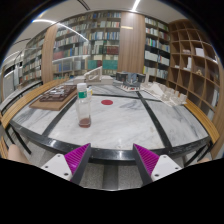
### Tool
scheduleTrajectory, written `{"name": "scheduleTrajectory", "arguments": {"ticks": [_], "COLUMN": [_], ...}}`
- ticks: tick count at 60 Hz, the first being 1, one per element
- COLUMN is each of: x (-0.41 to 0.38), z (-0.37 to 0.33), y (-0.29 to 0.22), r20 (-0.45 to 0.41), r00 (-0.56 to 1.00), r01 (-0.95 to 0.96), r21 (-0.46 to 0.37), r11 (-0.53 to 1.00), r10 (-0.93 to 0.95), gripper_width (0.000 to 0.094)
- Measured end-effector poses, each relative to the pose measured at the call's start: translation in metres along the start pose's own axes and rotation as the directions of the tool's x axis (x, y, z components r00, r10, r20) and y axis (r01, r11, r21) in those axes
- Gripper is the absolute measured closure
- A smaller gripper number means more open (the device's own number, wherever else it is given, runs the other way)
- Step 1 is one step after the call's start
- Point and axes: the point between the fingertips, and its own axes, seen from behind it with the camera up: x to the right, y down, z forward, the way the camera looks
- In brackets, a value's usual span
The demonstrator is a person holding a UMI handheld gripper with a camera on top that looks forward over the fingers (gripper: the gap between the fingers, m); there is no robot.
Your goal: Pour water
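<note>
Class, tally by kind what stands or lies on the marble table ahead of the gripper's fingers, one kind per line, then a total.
Bottle: 1
Red disc: 1
Wooden tray: 1
Total: 3
All lie on the table beyond the open gripper.

magenta ribbed pads (78, 156), white finger mounts

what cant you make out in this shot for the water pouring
- Bottle, gripper view: too small to read its label or see a water level.
- Red object beside it: too small to identify.
- Items on the far table: too small to name.
- Tool: fingers open, holding nothing.
</note>
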Motion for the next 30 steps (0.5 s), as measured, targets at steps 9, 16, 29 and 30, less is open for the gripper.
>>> {"name": "scheduleTrajectory", "arguments": {"ticks": [9,16,29,30], "x": [-0.035,-0.067,-0.122,-0.124], "z": [0.015,0.031,0.097,0.103], "y": [-0.002,-0.018,-0.071,-0.076], "r20": [0.034,0.082,0.103,0.102], "r00": [0.999,0.996,0.995,0.995], "r01": [0.018,0.020,-0.016,-0.021], "r21": [0.015,0.049,0.152,0.161], "r11": [1.000,0.999,0.988,0.987], "r10": [-0.018,-0.024,0.000,0.005], "gripper_width": [0.0076,0.0072,0.0080,0.0081]}}
